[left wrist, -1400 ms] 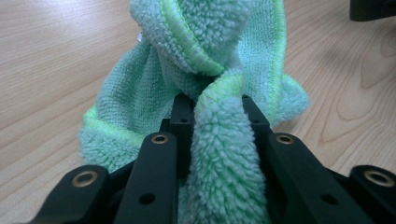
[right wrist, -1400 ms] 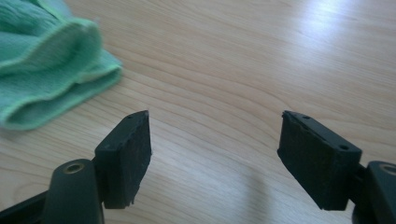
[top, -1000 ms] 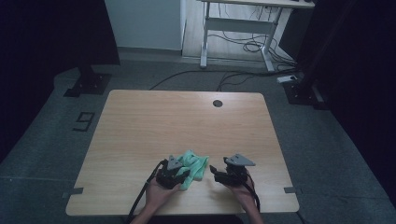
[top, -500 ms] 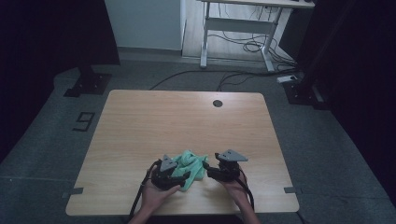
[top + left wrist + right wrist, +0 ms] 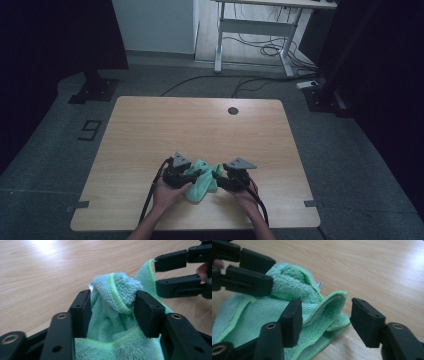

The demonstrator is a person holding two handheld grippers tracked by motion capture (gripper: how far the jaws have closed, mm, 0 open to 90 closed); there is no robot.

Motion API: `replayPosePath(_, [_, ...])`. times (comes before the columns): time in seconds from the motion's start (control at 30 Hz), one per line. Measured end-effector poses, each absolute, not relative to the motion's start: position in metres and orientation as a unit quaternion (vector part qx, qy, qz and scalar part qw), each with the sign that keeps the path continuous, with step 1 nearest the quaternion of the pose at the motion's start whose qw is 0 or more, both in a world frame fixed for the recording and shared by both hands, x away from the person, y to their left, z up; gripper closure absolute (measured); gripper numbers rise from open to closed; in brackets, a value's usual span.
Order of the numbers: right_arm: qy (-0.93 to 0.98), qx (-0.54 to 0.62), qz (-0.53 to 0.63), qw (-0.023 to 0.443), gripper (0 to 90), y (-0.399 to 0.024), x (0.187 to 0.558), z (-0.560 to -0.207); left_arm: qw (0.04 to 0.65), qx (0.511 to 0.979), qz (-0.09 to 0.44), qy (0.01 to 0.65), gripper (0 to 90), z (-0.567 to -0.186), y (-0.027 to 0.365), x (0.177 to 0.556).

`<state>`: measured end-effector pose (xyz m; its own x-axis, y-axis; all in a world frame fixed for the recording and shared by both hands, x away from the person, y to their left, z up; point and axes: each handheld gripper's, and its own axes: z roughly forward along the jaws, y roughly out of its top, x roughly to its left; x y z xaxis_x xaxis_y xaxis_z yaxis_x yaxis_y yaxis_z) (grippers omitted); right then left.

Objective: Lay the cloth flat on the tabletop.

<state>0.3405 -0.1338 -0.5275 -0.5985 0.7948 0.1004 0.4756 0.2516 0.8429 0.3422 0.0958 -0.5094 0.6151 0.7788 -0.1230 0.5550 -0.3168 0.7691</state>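
Note:
A green microfibre cloth (image 5: 202, 183) lies bunched on the wooden table (image 5: 200, 125) near its front edge, between the two hand-held grippers. In the left gripper view, a raised fold of the cloth (image 5: 117, 292) fills the gap of my left gripper (image 5: 112, 307). Its jaws have just been closing and both pads touch the fold. My right gripper (image 5: 325, 320) comes at the cloth (image 5: 294, 295) from the other side. Its jaws have just been closing too, but stand apart around a hemmed edge, with a gap at the right pad (image 5: 365, 322).
The cable hole (image 5: 232, 110) sits near the table's far edge. A desk frame (image 5: 255, 35) and floor cables (image 5: 260, 50) lie beyond the table. A person's hands (image 5: 167, 192) hold the grippers at the front edge.
The two grippers have drawn closer together over the cloth. The left one has lifted a fold of it, and the cloth is more bunched than before.

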Motion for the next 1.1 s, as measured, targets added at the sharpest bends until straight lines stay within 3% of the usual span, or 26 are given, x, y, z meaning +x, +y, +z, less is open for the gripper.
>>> replayPosePath(0.07, [0.773,0.41,0.451,0.176,45.2,-0.133,0.341,-0.528,0.41,0.8,0.131,0.419,50.5,-0.51,0.095,0.344])
replayPosePath(0.23, [0.78,0.408,0.446,0.165,54.5,-0.128,0.345,-0.533,0.407,0.809,0.115,0.409,63.5,-0.515,0.091,0.348])
replayPosePath(0.3, [0.787,0.398,0.443,0.161,63.2,-0.126,0.345,-0.536,0.407,0.811,0.115,0.404,70.5,-0.517,0.091,0.348])
replayPosePath(0.33, [0.787,0.398,0.443,0.161,63.2,-0.126,0.345,-0.536,0.407,0.812,0.114,0.403,70.5,-0.517,0.091,0.349])
replayPosePath(0.4, [0.794,0.391,0.437,0.16,74.4,-0.124,0.345,-0.537,0.405,0.814,0.112,0.401,75.2,-0.518,0.092,0.35])
replayPosePath(0.53, [0.8,0.383,0.433,0.163,86.1,-0.125,0.345,-0.537,0.41,0.812,0.118,0.397,78.7,-0.516,0.095,0.348])
replayPosePath(1.1, [0.772,0.382,0.47,0.191,88.1,-0.149,0.335,-0.516,0.458,0.786,0.147,0.388,80.6,-0.482,0.118,0.331])
